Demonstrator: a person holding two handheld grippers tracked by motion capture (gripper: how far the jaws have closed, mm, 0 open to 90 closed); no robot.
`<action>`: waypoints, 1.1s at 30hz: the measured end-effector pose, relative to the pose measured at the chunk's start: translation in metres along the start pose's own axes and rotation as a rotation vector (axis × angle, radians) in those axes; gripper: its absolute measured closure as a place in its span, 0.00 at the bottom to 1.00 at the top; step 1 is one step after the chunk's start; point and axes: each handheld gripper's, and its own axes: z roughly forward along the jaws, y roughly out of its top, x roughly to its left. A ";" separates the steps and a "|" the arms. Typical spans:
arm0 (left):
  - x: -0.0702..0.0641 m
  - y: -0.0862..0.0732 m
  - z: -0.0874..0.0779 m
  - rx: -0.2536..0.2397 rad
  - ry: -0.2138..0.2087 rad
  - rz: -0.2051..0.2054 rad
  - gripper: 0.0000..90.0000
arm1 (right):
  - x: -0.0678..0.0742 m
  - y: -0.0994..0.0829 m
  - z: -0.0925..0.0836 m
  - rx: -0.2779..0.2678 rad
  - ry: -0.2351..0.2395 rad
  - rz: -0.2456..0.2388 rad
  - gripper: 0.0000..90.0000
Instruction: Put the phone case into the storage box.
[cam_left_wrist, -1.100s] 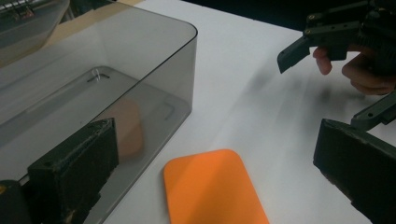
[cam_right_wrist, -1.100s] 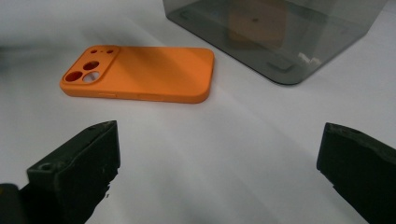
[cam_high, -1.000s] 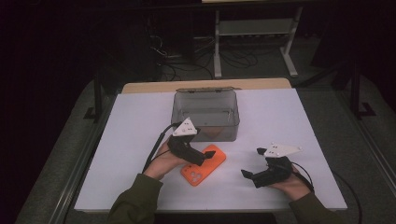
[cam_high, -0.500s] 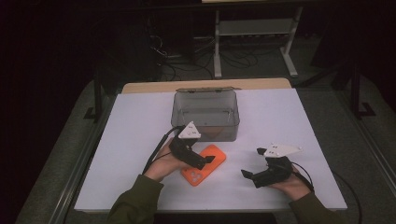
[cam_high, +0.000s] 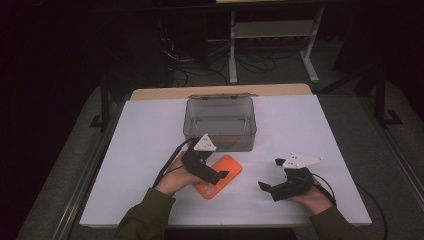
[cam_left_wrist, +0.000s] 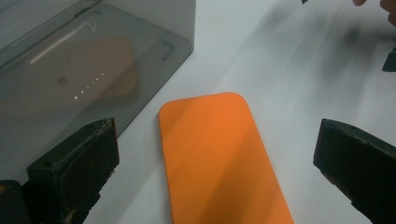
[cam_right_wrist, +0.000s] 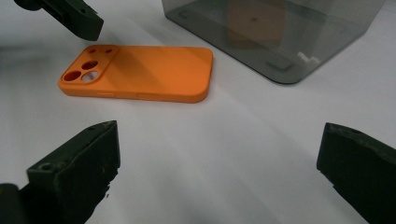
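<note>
Orange phone case flat on the white table, left gripper above it with jaws apart.

The case lies back side up, just in front of the smoky clear box; its camera cut-outs sit at the end nearer the person, as the right gripper view shows. No brand, label or writing is readable on the case or the box. In the left gripper view the jaws stand wide, one on each side of the case, not touching it. The right gripper rests on the table well apart to the right, jaws wide and holding nothing. Something orange lies inside the box, blurred through the wall.
</note>
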 end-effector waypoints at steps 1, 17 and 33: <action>0.000 0.000 0.000 0.000 0.000 0.000 0.00 | 0.000 0.000 0.000 -0.001 0.000 0.000 0.00; -0.002 -0.005 0.007 0.065 0.006 -0.015 0.00 | 0.000 0.000 0.000 0.002 0.000 0.000 0.00; -0.005 -0.010 0.016 0.123 0.009 -0.019 0.00 | 0.000 0.000 0.000 0.002 0.000 0.001 0.00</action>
